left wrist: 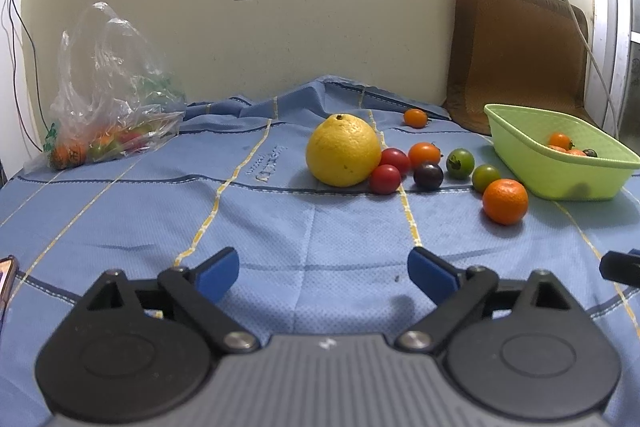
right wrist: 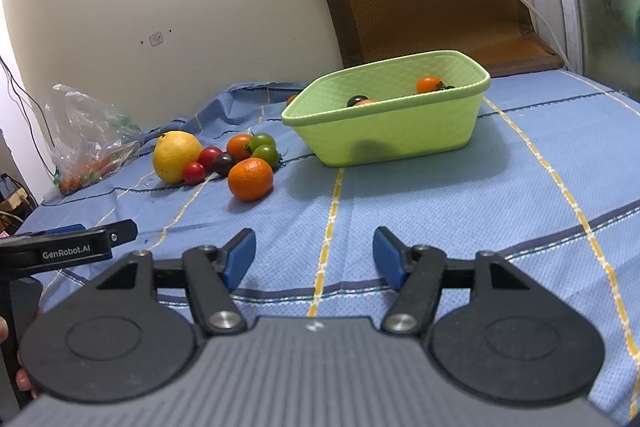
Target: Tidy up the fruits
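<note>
Both hand-held grippers, left hand-held gripper (left wrist: pixel 323 269) and right hand-held gripper (right wrist: pixel 314 253), hovering spread and empty. Several fruits, led by a yellow citrus (left wrist: pixel 343 151), lying clustered beside the green basket (right wrist: pixel 400 135), probably awaiting sorting inside.

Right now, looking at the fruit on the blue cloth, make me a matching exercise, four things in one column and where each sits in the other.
Things:
1. large yellow citrus
2. mandarin
3. plastic bag
4. green basket

Places:
A. far left, by the wall
B. alone, in front of the small tomatoes, near the basket
C. on the right, with a few small tomatoes inside
D. left end of the loose cluster, touching a red tomato

Pairs: 1-D, 2-B, 3-A, 4-C
</note>
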